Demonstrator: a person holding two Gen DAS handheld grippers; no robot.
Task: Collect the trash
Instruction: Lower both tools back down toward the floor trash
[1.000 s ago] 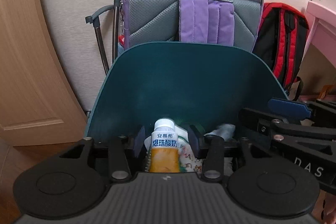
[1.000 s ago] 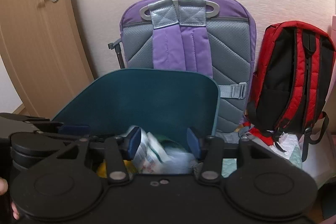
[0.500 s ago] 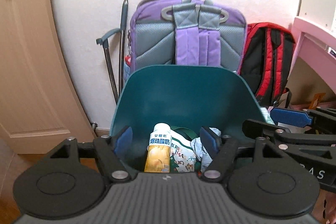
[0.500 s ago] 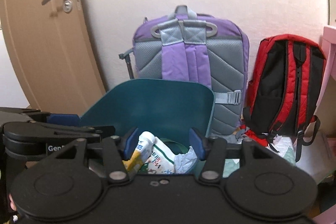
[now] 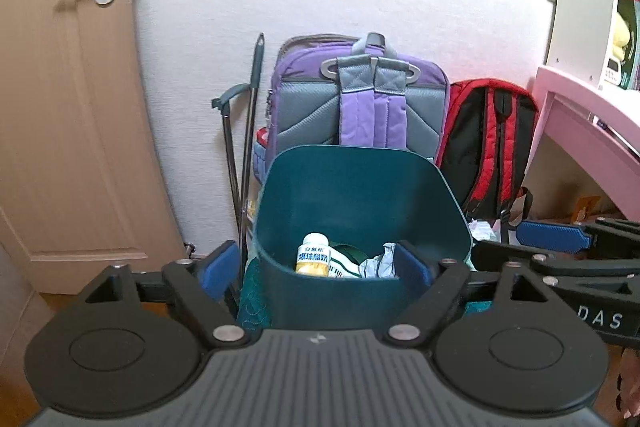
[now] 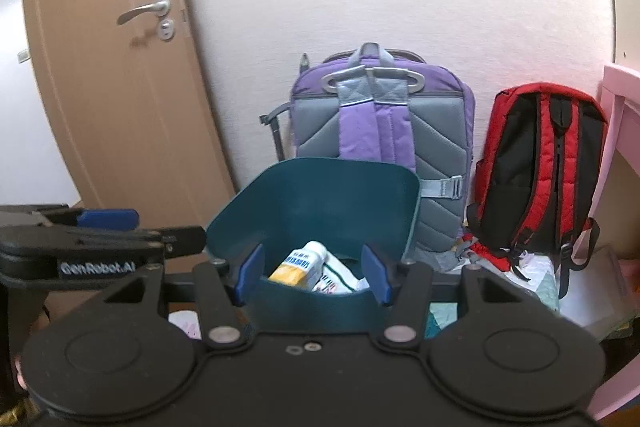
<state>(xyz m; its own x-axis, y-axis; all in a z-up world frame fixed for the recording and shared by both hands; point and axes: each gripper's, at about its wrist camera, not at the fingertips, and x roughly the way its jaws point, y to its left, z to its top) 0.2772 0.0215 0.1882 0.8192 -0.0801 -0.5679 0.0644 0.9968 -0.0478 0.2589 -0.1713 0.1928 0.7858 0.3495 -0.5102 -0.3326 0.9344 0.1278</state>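
Note:
A dark teal trash bin (image 5: pixel 352 187) stands on the floor by the wall; it also shows in the right wrist view (image 6: pixel 320 195). Inside lie a yellow drink bottle with a white cap (image 5: pixel 314 257), a white printed packet (image 5: pixel 342 265) and crumpled paper (image 5: pixel 378 263). The bottle (image 6: pixel 298 263) shows in the right wrist view too. My left gripper (image 5: pixel 316 267) is open and empty, held back above the bin's near side. My right gripper (image 6: pixel 312 273) is open and empty, just above the near rim.
A purple and grey backpack (image 5: pixel 360 99) and a red and black backpack (image 5: pixel 488 139) lean on the wall behind the bin. A wooden door (image 5: pixel 60 87) is at the left. A pink desk (image 5: pixel 588 115) is at the right. A grey pole (image 5: pixel 252 131) leans beside the purple backpack.
Both grippers have pulled back and up from the bin. The left gripper, shut around the bottle a second ago, has opened and the bottle stays in the bin.

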